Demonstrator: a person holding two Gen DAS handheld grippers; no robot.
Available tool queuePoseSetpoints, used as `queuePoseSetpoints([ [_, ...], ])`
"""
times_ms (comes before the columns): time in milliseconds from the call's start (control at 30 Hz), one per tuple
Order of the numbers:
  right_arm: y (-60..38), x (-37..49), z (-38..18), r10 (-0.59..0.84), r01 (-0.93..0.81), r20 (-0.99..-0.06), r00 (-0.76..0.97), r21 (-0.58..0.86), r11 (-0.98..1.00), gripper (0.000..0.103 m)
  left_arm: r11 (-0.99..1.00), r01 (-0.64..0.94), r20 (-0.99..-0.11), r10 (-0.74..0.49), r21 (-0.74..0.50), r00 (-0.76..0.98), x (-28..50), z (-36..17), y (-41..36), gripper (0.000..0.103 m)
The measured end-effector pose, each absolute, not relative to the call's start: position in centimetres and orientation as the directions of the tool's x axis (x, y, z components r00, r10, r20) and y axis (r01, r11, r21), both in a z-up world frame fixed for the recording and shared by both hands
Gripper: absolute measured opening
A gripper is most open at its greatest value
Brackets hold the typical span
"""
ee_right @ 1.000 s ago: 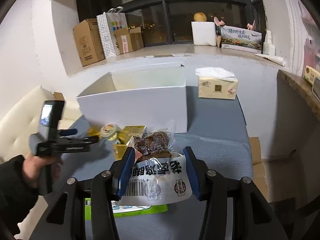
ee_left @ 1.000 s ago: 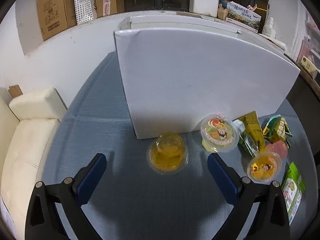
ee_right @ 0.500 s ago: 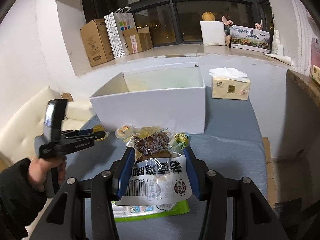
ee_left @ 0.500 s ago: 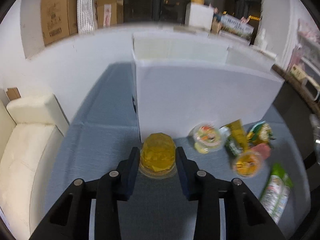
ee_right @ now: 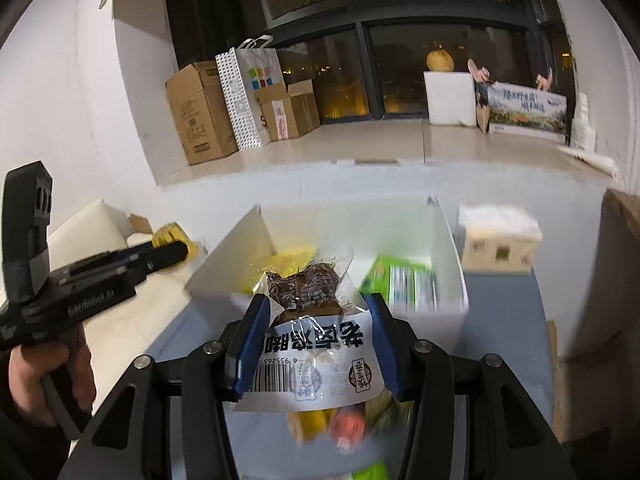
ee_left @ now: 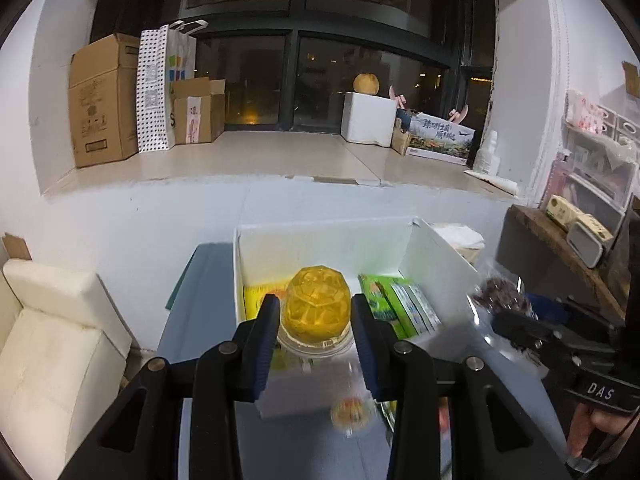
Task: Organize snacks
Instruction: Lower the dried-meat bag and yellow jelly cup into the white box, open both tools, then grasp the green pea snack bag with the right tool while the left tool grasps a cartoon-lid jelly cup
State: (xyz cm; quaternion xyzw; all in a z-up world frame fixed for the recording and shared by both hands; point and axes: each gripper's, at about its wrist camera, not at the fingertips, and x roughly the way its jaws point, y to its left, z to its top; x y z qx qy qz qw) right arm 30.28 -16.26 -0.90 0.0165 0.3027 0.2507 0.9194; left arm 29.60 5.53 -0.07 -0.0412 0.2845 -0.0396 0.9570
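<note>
My left gripper [ee_left: 315,316] is shut on a yellow jelly cup [ee_left: 317,303] and holds it above the near edge of the open white box [ee_left: 436,264]. The box holds green packets [ee_left: 400,306] and yellow items [ee_left: 260,300]. My right gripper [ee_right: 316,320] is shut on a clear packet of brown meat snack [ee_right: 310,336] with a white label, held above the box's [ee_right: 452,248] near wall. The left gripper [ee_right: 132,268] with its jelly cup [ee_right: 174,234] shows at the left of the right wrist view. The right gripper [ee_left: 560,344] shows at the right of the left wrist view.
Loose snacks lie blurred on the grey table below the grippers [ee_right: 344,424]. A tissue box [ee_right: 498,244] stands right of the white box. A white sofa [ee_left: 48,320] is at the left. Cardboard boxes [ee_left: 102,100] stand on the window ledge behind.
My left gripper closed on the jelly cup and lifted it from the table up over the box. My right gripper rose and moved toward the box with the meat snack packet.
</note>
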Motion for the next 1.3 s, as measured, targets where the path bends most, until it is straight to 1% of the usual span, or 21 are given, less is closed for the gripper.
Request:
queuePoseSetpoints([
  [133, -15.4, 34.8, -1.0, 0.435, -0.424, -0.583, 0.686, 0.165, 0.890, 0.054, 0.992, 0.051, -0.579, -0.108, -0.113, 0.808, 33.4, -1.3, 5.2, 0.041],
  [233, -15.4, 36.9, -1.5, 0.423, -0.407, -0.604, 0.676, 0.173, 0.897, 0.054, 0.994, 0.044, -0.613, -0.094, -0.095, 0.785, 35.4, -3.1, 5.2, 0.041],
  [300, -15.5, 37.7, -2.0, 0.414, -0.392, -0.610, 0.676, 0.178, 0.903, 0.057, 0.995, 0.036, -0.625, -0.088, -0.095, 0.776, 36.1, -4.2, 5.5, 0.041],
  [333, -15.7, 37.9, -2.2, 0.409, -0.383, -0.612, 0.677, 0.182, 0.906, 0.058, 0.995, 0.028, -0.629, -0.083, -0.096, 0.773, 36.4, -4.6, 5.7, 0.047],
  [367, -15.8, 38.1, -2.5, 0.402, -0.371, -0.617, 0.677, 0.185, 0.910, 0.058, 0.995, 0.022, -0.636, -0.077, -0.094, 0.768, 36.5, -4.9, 5.8, 0.062],
  [400, -15.9, 38.3, -2.9, 0.395, -0.362, -0.625, 0.674, 0.187, 0.913, 0.063, 0.995, 0.012, -0.643, -0.073, -0.098, 0.762, 36.6, -5.2, 6.0, 0.073],
  [433, -16.1, 38.6, -3.3, 0.385, -0.347, -0.638, 0.667, 0.192, 0.918, 0.071, 0.994, 0.005, -0.645, -0.075, -0.110, 0.760, 36.7, -5.4, 6.2, 0.094],
  [467, -16.4, 38.6, -3.6, 0.390, -0.340, -0.638, 0.664, 0.207, 0.917, 0.092, 0.992, 0.005, -0.635, -0.083, -0.125, 0.768, 36.6, -5.5, 6.4, 0.103],
  [500, -16.6, 38.6, -3.8, 0.399, -0.339, -0.633, 0.663, 0.221, 0.914, 0.100, 0.992, -0.001, -0.635, -0.078, -0.124, 0.769, 36.5, -5.5, 6.4, 0.103],
  [600, -17.2, 38.5, -4.2, 0.409, -0.329, -0.638, 0.652, 0.249, 0.911, 0.100, 0.995, -0.006, -0.653, -0.063, -0.104, 0.754, 36.5, -5.7, 6.3, 0.103],
  [667, -17.6, 38.1, -4.2, 0.416, -0.325, -0.633, 0.653, 0.262, 0.909, 0.103, 0.995, 0.002, -0.651, -0.067, -0.099, 0.756, 36.1, -5.6, 6.2, 0.103],
  [833, -18.9, 35.9, -3.4, 0.421, -0.319, -0.605, 0.676, 0.274, 0.907, 0.103, 0.995, 0.006, -0.654, -0.069, -0.098, 0.753, 34.7, -5.0, 5.8, 0.103],
  [1033, -21.1, 30.9, -2.2, 0.438, -0.331, -0.561, 0.703, 0.287, 0.899, 0.103, 0.997, 0.038, -0.627, -0.071, -0.067, 0.775, 30.2, -3.6, 4.8, 0.103],
  [1167, -22.1, 26.8, -2.3, 0.418, -0.335, -0.556, 0.719, 0.251, 0.908, 0.103, 0.995, 0.073, -0.609, -0.100, -0.069, 0.787, 26.0, -3.3, 3.9, 0.103],
  [1300, -22.6, 23.3, -3.8, 0.407, -0.340, -0.578, 0.707, 0.227, 0.913, 0.103, 0.992, 0.103, -0.598, -0.125, -0.070, 0.792, 22.0, -3.7, 2.8, 0.103],
])
